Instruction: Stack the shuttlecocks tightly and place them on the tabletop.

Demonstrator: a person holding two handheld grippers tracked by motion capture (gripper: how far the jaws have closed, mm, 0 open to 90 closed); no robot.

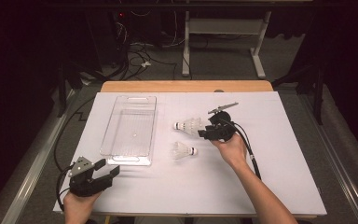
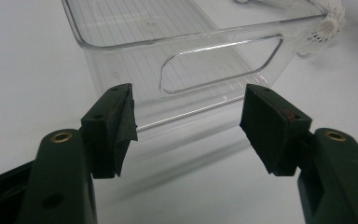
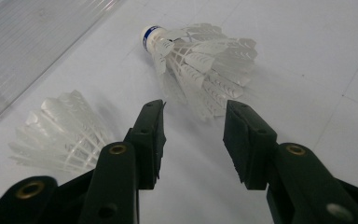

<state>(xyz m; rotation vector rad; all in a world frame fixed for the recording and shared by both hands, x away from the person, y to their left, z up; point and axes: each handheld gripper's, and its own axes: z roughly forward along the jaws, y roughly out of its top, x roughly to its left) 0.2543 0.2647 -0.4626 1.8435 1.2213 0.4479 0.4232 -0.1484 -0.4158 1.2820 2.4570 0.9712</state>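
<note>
From the high view, the right gripper sits just right of the farther shuttlecock, which lies on its side on the white table with its cork toward nine o'clock and its feather skirt toward three o'clock, at the jaws. A second shuttlecock lies nearer the person, cork toward three o'clock. The clear tray stands well to the left, and the left gripper rests off its near end — far from both shuttlecocks.

In the left gripper view, the jaws stand wide with nothing between them, the tray's handle slot straight ahead at twelve o'clock.

In the right gripper view, the jaws are half open and hold nothing; the farther shuttlecock lies at twelve o'clock, skirt nearest the tips — long axis running away and leftward. The right hand, wrist angled in from the lower right, is plainly the nearer one.
</note>
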